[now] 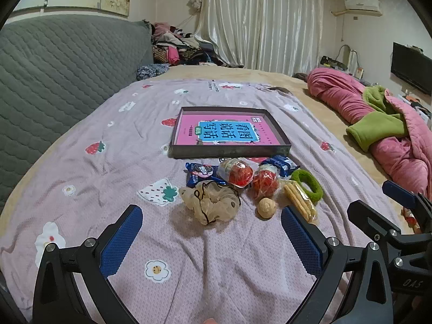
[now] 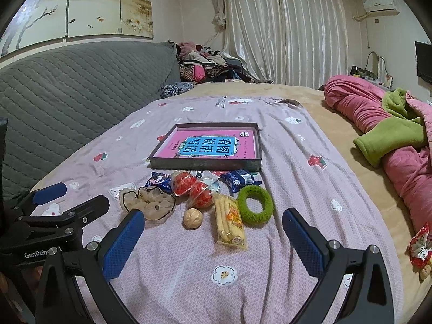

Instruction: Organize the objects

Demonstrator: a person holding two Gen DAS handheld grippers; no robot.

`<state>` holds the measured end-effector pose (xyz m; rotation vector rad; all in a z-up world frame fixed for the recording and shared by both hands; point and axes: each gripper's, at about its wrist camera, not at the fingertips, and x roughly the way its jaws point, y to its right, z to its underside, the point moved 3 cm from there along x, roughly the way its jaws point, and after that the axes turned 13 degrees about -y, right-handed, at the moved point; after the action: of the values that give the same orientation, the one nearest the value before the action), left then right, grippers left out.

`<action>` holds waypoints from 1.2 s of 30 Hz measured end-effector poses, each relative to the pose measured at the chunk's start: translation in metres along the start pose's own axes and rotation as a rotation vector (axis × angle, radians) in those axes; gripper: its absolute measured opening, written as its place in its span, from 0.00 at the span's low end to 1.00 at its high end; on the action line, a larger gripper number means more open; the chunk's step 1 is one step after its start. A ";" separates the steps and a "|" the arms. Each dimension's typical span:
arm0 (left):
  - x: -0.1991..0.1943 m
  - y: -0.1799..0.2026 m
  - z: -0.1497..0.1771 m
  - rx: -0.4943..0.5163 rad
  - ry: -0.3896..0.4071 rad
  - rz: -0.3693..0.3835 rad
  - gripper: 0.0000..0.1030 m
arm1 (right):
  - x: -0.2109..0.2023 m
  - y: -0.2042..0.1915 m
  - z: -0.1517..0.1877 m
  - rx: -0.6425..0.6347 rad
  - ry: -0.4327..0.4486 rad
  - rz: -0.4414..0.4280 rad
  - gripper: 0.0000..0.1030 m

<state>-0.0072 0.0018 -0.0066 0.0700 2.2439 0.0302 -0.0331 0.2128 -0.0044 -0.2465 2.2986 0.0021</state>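
Note:
A dark shallow box [image 1: 229, 151] [image 2: 205, 164] holding a pink book lies on the lilac bedsheet. In front of it lie a beige scrunchie [image 1: 213, 202] [image 2: 151, 202], two blue snack packets [image 1: 201, 175] [image 2: 239, 179], two red bagged items [image 1: 240, 174] [image 2: 198, 193], a walnut [image 1: 266, 208] [image 2: 192, 218], a yellow biscuit packet [image 1: 299, 202] [image 2: 230, 222] and a green hair ring [image 1: 310, 185] [image 2: 255, 206]. My left gripper [image 1: 212, 239] is open and empty, short of the scrunchie. My right gripper [image 2: 213, 243] is open and empty, short of the biscuit packet.
A grey quilted headboard [image 1: 54, 75] runs along the left. A pink and green blanket [image 1: 378, 124] is bunched on the bed's right side. Clothes [image 2: 205, 66] are piled at the far end near the curtains. A small red-and-white wrapper [image 2: 418, 245] lies at the right edge.

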 end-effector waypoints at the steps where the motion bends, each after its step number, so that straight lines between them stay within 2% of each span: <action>1: -0.001 0.000 0.000 -0.001 -0.001 0.000 0.99 | -0.001 0.001 0.000 0.001 0.001 -0.002 1.00; 11: -0.009 0.000 -0.004 0.000 0.023 0.017 0.99 | -0.014 0.000 -0.008 0.002 0.028 -0.012 1.00; 20: -0.017 -0.005 -0.038 0.017 0.041 0.025 0.99 | -0.016 0.003 -0.034 -0.008 0.044 -0.008 1.00; 27: -0.001 -0.011 -0.066 0.043 0.010 0.002 0.99 | -0.007 0.000 -0.056 -0.031 0.034 0.005 1.00; 36: 0.031 -0.014 -0.084 0.058 -0.028 0.047 0.99 | 0.022 0.002 -0.071 -0.005 -0.003 -0.027 1.00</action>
<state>-0.0926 -0.0100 0.0214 0.1535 2.2145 -0.0102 -0.0998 0.2051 0.0274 -0.2806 2.2921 -0.0053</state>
